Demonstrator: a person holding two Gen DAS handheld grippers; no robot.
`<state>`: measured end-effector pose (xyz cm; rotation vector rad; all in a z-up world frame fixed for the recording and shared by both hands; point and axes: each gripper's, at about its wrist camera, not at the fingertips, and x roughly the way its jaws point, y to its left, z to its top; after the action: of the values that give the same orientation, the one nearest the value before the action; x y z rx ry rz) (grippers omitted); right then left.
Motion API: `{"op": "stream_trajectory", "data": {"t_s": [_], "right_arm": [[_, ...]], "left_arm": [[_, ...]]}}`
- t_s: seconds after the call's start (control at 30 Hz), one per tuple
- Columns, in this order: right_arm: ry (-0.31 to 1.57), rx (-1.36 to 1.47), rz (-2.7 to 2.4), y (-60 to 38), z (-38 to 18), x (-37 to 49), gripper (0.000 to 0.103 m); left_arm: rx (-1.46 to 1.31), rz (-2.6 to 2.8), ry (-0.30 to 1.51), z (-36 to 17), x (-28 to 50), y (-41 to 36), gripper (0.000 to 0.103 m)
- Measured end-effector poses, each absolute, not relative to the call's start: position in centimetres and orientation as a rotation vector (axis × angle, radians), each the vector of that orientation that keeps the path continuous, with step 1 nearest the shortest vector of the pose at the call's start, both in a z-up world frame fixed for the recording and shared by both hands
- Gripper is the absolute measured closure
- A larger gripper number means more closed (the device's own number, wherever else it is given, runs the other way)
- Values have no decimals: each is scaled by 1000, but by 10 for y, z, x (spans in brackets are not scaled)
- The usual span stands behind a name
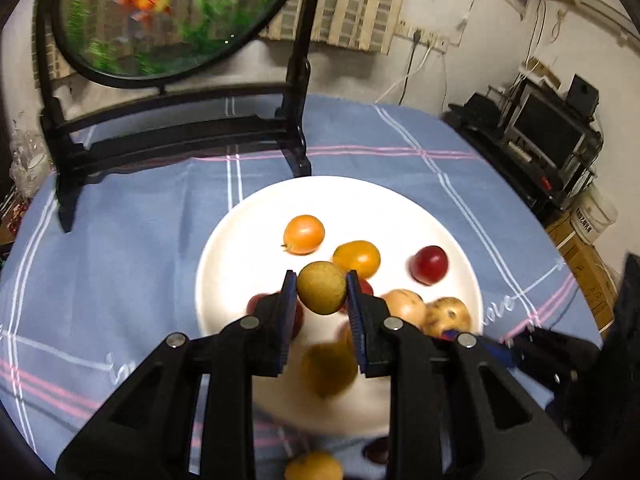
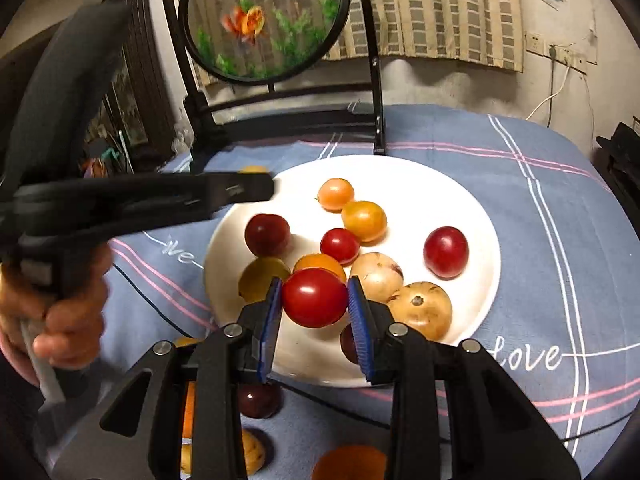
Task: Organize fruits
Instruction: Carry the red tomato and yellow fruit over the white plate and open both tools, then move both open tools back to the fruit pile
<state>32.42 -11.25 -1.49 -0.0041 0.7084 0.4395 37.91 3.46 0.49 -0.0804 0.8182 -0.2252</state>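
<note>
Blue plaid tablecloth [image 2: 540, 240], crowded white plate [image 2: 480, 216]. Left gripper [image 1: 321, 294] pinches yellow-green fruit [image 1: 321, 288]; right gripper [image 2: 314, 300] pinches red tomato [image 2: 314, 298]. Risk: released fruit rolls off plate.

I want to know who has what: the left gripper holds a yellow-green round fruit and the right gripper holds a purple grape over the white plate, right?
Not quite. The left gripper does hold the yellow-green round fruit, but the right gripper holds a shiny red round fruit, not a purple grape, over the white plate. The right wrist view shows it.
</note>
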Motion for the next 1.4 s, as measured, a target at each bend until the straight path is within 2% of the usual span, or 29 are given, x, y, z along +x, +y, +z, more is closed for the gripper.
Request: {"op": "stream_trajectory", "data": {"t_s": [0.2, 0.23, 0.27, 0.3, 0.33, 0.43, 0.67, 0.7, 0.87, 0.9, 0.93, 0.97, 1.07, 1.27, 1.4], "right_arm": [[753, -40, 434, -109, -31, 335, 69], [761, -42, 433, -108, -32, 335, 68], [766, -46, 432, -107, -32, 334, 66], [764, -46, 441, -107, -31, 333, 65], [755, -44, 446, -107, -29, 330, 62], [726, -42, 450, -107, -19, 321, 61], [669, -73, 438, -110, -2, 283, 59], [663, -76, 439, -111, -1, 276, 55], [638, -82, 437, -121, -6, 247, 55], [632, -79, 435, -125, -8, 241, 51], [625, -72, 434, -128, -10, 237, 43], [611, -54, 434, -135, -15, 232, 42], [651, -53, 415, -145, -26, 224, 42], [649, -77, 407, -155, -26, 203, 42], [717, -80, 438, -155, -36, 198, 42]], "left_arm": [[-66, -201, 871, -20, 405, 29, 78], [-69, -193, 872, -21, 406, 29, 71], [-70, -184, 868, -21, 405, 30, 48], [-72, -165, 850, -18, 401, 32, 37], [-74, -147, 823, -15, 397, 34, 30], [-71, -147, 802, -3, 381, 40, 28], [-68, -77, 722, 19, 304, 54, 5], [-72, -74, 720, 19, 293, 55, 5], [-126, -70, 702, 6, 229, 60, 2], [-137, -65, 692, 2, 220, 61, 2], [-147, -57, 680, -5, 208, 61, 2], [-148, -49, 675, -10, 201, 61, 2], [-100, 10, 711, -30, 178, 59, 3], [-125, 54, 704, -38, 155, 73, 3], [-155, 67, 708, -38, 156, 80, 3]]}}
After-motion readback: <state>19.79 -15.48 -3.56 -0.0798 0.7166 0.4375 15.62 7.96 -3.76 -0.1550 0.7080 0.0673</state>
